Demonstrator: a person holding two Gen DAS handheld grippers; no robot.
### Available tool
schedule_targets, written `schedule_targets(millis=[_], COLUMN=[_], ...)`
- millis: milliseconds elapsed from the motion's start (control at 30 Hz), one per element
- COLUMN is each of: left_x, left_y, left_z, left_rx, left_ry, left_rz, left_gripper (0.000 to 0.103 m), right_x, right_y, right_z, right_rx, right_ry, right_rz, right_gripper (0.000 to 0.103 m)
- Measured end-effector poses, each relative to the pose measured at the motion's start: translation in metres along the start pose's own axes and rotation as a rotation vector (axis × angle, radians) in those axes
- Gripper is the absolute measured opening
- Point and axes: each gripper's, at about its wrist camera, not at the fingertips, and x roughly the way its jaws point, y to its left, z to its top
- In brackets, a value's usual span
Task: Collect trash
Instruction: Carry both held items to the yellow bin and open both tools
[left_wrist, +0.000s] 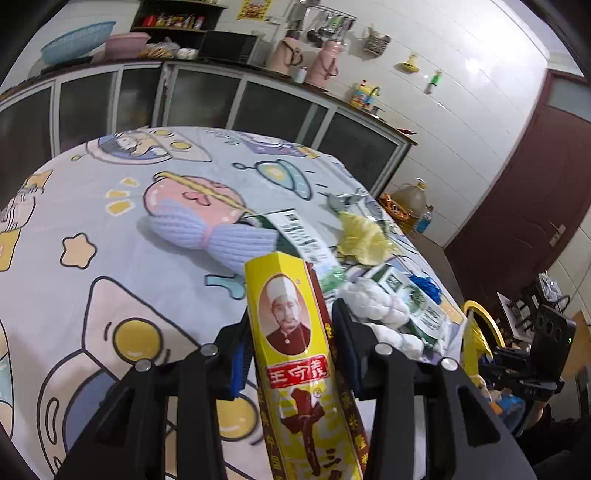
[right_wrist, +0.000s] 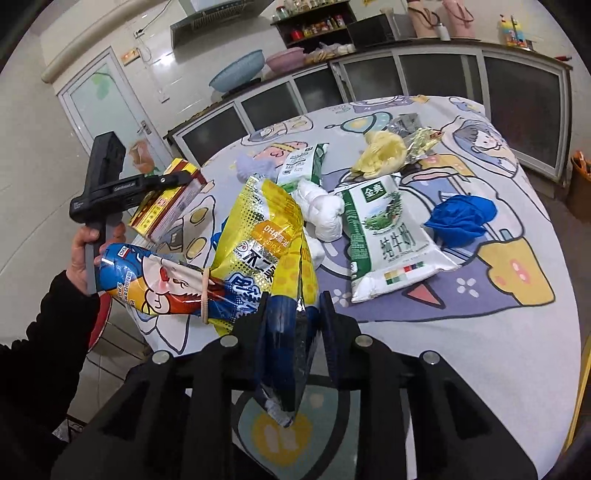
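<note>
Yellow spice box (left_wrist: 295, 354) with a portrait, clamped upright, lifted off the table. Yellow snack bag (right_wrist: 266, 243), crumpled, pinched at its lower edge, raised. Green-and-white milk powder bag (right_wrist: 388, 236) flat mid-table; beside it crumpled white tissue (right_wrist: 321, 210), blue wad (right_wrist: 461, 218), perhaps a glove.

milk bag (right_wrist: 391, 236) on table (right_wrist: 517, 354), glove (right_wrist: 461, 218) right
</note>
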Motion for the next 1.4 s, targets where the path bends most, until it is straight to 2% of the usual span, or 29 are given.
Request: schedule_targets(millis=[233, 433, 733, 867, 967, 1167, 1400], left_x=[0.007, 0.033, 0.103, 0.140, 0.167, 0.215, 0.254], left_y=[-0.048, -0.106, -0.226, -0.277, -0.316, -0.393, -0.464], left_z=[0.000, 0.001, 0.001, -0.004, -0.010, -0.024, -0.042], left_rx=[0.060, 0.137, 0.277, 0.325, 0.355, 0.391, 0.437], left_ry=[0.007, 0.039, 0.137, 0.183, 0.221, 0.278, 0.313], left_rz=[-0.065, -0.143, -0.305, -0.369, -0.414, -0.506, -0.538], left_gripper=[0.038, 0.038, 0.038, 0.038, 0.038, 0.038, 0.039], right_x=[-0.034, -0.080, -0.163, -0.200, -0.219, -0.237, -0.243], right_y=[-0.023, -0.063, -0.137, -0.176, -0.199, -0.233, -0.255], right_z=[-0.011, -0.025, -0.062, -0.085, -0.101, -0.132, -0.156], right_rx=[0.052, 0.136, 0.284, 0.393, 0.455, 0.533, 0.609], right_ry=[-0.050, -0.123, -0.236, -0.285, -0.303, -0.294, -0.245], right_rz=[-0.066, -0.171, -0.444, -0.618, -0.716, -0.822, -0.952], right_gripper=[0.025, 0.025, 0.025, 0.025, 0.025, 0.026, 0.026])
